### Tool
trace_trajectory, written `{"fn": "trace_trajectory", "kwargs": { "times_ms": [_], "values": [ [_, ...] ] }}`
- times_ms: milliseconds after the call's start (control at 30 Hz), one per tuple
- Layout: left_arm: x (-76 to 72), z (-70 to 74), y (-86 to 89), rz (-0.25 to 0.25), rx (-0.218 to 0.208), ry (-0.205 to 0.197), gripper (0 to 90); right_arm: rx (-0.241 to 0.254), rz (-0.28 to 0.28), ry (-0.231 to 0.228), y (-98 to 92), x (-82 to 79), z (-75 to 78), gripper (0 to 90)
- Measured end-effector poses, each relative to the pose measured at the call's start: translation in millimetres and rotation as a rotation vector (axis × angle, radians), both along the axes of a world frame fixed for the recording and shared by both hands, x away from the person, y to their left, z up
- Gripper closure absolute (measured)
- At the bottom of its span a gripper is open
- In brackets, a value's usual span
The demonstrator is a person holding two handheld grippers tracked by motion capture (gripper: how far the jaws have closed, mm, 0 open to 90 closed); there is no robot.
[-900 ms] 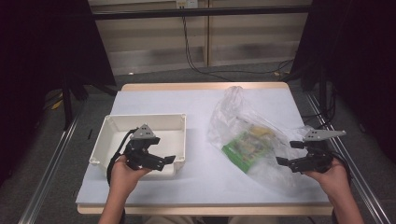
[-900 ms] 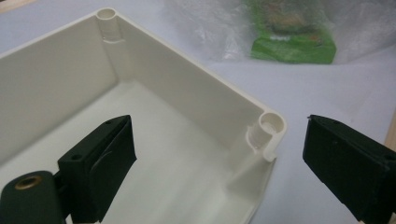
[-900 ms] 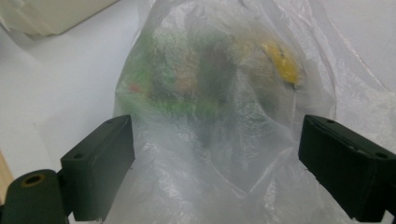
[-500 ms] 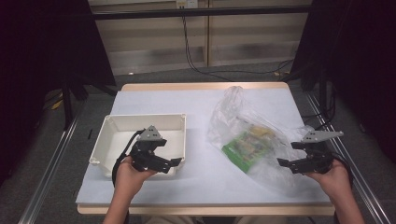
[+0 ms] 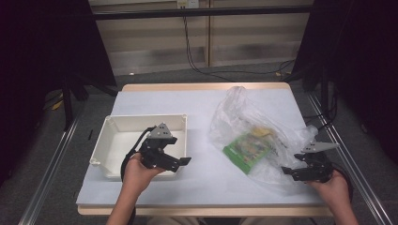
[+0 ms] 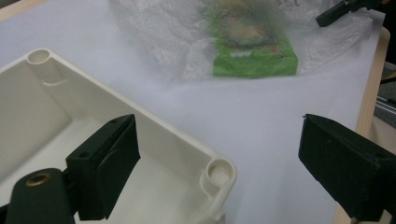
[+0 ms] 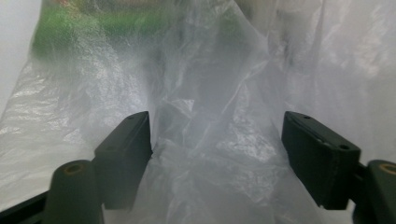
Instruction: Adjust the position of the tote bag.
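**Left gripper drifts to tray corner; right poised at the bag**

Since the earlier frames the left gripper (image 5: 180, 161) has slid right along the tray's near edge toward the corner; the right gripper (image 5: 287, 171) has barely shifted. Left jaws stand wide apart, empty, straddling the near right corner of the shallow white rectangular plastic tray (image 5: 109, 135). Right jaws also spread, with crumpled film of the clear thin plastic bag (image 7: 210, 140) between them but not pinched.

The bag lies on the pale table sheet (image 5: 202, 112), right of the tray, apart from it, with a flat green printed packet (image 5: 244, 150) inside.

Step, as judged: approach, nothing gripped yet. Next: right closes on a fold of film; left crosses to the bag or packet.
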State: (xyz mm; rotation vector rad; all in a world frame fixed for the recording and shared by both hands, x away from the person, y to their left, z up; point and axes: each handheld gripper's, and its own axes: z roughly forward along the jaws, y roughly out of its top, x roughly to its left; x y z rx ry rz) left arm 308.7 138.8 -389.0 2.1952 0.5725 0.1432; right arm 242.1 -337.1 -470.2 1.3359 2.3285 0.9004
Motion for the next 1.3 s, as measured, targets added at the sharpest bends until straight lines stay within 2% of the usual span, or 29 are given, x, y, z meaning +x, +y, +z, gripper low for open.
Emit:
{"fn": "trace_trajectory", "kwargs": {
  "times_ms": [33, 67, 200, 233, 300, 333, 367, 400, 467, 500, 533, 600, 667, 833, 900, 933, 1000, 1033, 1100, 1167, 1300],
  "values": [
    [0.3, -0.9, -1.4, 0.000, -0.005, 0.004, 12.8, 0.002, 0.005, 0.001, 1.4, 0.2, -2.0, 32.8],
    [0.7, -0.1, -1.6, -0.004, 0.021, 0.007, 12.8, -0.001, 0.012, -0.001, 2.8, 0.5, -2.8, 35.8],
    [0.4, -0.8, -3.2, -0.006, 0.018, 0.002, 12.8, 0.004, 0.011, 0.020, 11.6, 1.6, -3.3, 55.7],
    [-0.2, -0.8, -3.4, -0.005, 0.006, -0.001, 12.8, 0.006, 0.020, 0.027, 13.7, 2.1, -2.4, 62.3],
    [-1.2, 1.8, -2.4, -0.003, 0.013, -0.003, 12.9, 0.026, 0.028, 0.038, 19.3, 3.1, -2.4, 67.0],
    [-1.6, 1.6, -2.9, 0.004, -0.006, -0.006, 12.9, 0.029, 0.021, 0.041, 22.5, 3.5, -2.3, 68.2],
    [-1.7, 3.5, -1.8, -0.005, 0.012, -0.005, 13.0, 0.030, 0.018, 0.044, 25.7, 4.0, -2.2, 70.4],
    [-2.8, 3.6, -2.1, 0.005, 0.001, -0.008, 12.9, 0.027, 0.021, 0.048, 28.8, 4.4, -1.8, 71.5],
    [-3.5, 5.2, -2.3, -0.006, 0.004, -0.006, 13.0, 0.045, 0.027, 0.059, 35.9, 5.8, -2.0, 72.7],
    [-4.2, 4.9, -3.3, -0.007, -0.007, -0.007, 13.0, 0.056, 0.029, 0.062, 40.3, 6.5, -2.3, 72.9],
    [-4.8, 6.5, -3.5, -0.010, 0.007, -0.008, 13.0, 0.060, 0.036, 0.064, 44.9, 7.0, -2.5, 72.9],
    [-6.1, 7.2, -5.7, -0.012, -0.005, -0.007, 13.0, 0.065, 0.043, 0.066, 54.3, 8.2, -2.5, 72.9],
    [-7.8, 8.8, -8.5, -0.019, 0.004, -0.014, 13.0, 0.077, 0.049, 0.074, 65.2, 9.3, -2.6, 72.9],
    [-10.0, 8.3, -16.2, -0.044, 0.017, 0.001, 13.0, 0.101, 0.066, 0.079, 91.6, 16.0, -3.8, 72.1],
    [-10.0, 6.4, -18.1, -0.047, 0.001, 0.002, 13.0, 0.098, 0.076, 0.072, 102.4, 18.8, -4.2, 71.5],
    [-9.8, 5.6, -21.0, -0.054, 0.019, 0.013, 13.0, 0.097, 0.073, 0.079, 107.5, 19.8, -3.8, 71.3],
    [-9.9, 2.6, -25.0, -0.057, 0.001, 0.021, 13.0, 0.106, 0.079, 0.078, 116.9, 21.9, -4.5, 70.5],
    [-10.0, 2.2, -26.7, -0.062, 0.005, 0.023, 13.0, 0.112, 0.080, 0.076, 120.9, 22.9, -4.7, 69.9],
    [-10.6, 2.2, -30.1, -0.070, 0.013, 0.027, 13.0, 0.125, 0.081, 0.091, 127.7, 24.7, -4.5, 65.6],
    [-11.9, 1.1, -34.6, -0.076, 0.002, 0.033, 13.3, 0.145, 0.098, 0.089, 132.5, 26.6, -4.9, 62.8],
    [-14.2, -0.6, -43.7, -0.109, 0.011, 0.042, 13.7, 0.148, 0.107, 0.085, 134.7, 25.8, 0.3, 54.5]
  ]
}}
